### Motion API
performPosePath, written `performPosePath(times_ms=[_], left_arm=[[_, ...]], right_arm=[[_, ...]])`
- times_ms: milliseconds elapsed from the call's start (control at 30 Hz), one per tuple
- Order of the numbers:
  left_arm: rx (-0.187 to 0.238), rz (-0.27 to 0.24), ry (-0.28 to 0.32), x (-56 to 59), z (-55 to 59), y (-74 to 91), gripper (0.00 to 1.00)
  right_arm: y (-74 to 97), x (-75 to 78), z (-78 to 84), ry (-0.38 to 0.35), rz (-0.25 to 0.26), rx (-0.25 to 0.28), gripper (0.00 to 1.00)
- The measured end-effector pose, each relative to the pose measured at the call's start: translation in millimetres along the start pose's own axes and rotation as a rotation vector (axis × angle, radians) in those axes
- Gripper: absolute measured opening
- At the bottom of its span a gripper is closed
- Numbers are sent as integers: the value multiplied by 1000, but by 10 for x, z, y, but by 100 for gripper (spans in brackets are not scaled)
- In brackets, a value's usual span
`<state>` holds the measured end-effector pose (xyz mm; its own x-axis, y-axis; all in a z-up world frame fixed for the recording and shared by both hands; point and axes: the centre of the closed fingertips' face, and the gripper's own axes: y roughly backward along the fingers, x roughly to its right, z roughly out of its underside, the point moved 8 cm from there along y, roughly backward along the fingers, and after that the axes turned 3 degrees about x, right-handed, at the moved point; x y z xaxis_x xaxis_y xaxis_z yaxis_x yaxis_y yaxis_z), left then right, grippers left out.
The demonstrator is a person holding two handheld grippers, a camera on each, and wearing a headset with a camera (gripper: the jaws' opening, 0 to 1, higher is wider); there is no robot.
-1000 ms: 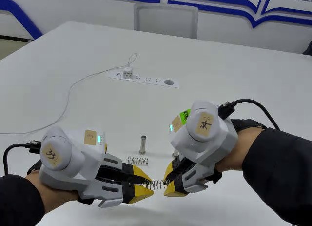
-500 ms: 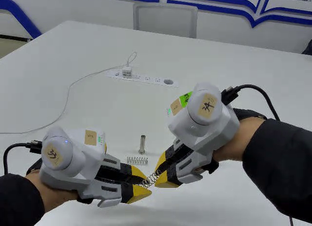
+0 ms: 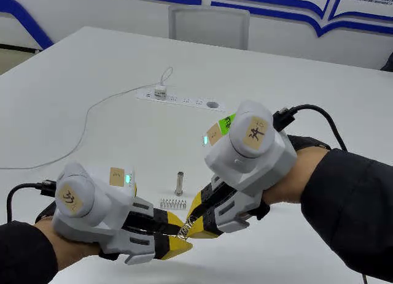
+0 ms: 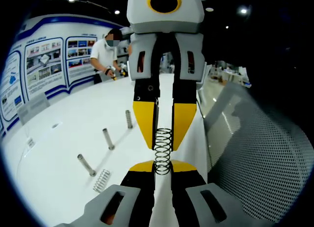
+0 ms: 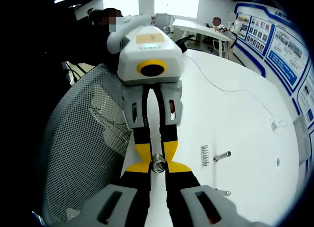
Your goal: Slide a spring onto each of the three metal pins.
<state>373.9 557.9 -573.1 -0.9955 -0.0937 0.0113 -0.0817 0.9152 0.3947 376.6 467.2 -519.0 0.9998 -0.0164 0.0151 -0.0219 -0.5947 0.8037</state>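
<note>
Under both claws lies the white table (image 3: 92, 69), by far the biggest thing. L gripper (image 4: 162, 166) and R gripper (image 5: 155, 167) meet tip to tip just above it, facing each other. Both are clamped on the held spring (image 4: 163, 148). L jaws pinch its near end and R jaws nip the far end, w/ the coil spanning btwn the two sets of yellow tips, off the table.

Three pins (image 4: 108, 138) stand upright in a row. In the left gripper view they're ahead and left of L jaws, well clear of both claws. All three look bare. Loose spring (image 4: 101, 180) lies flat just beside the pin nearest L gripper, touching neither claw.

Progress, as I judge it: nothing threaded yet, 0 of 3 done. Left to do: get the held spring into one claw, bring it over a pin top and slide it down. Then same for the other two pins.
</note>
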Motion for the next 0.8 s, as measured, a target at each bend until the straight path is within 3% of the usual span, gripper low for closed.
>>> performPosePath(times_ms=[333, 800], left_arm=[[6, -31, 21, -24, 24, 53, 20], [23, -113, 63, -89, 88, 242, 29]], right_arm=[[107, 81, 61, -9, 24, -26, 12], [412, 300, 308, -61, 103, -89, 12]])
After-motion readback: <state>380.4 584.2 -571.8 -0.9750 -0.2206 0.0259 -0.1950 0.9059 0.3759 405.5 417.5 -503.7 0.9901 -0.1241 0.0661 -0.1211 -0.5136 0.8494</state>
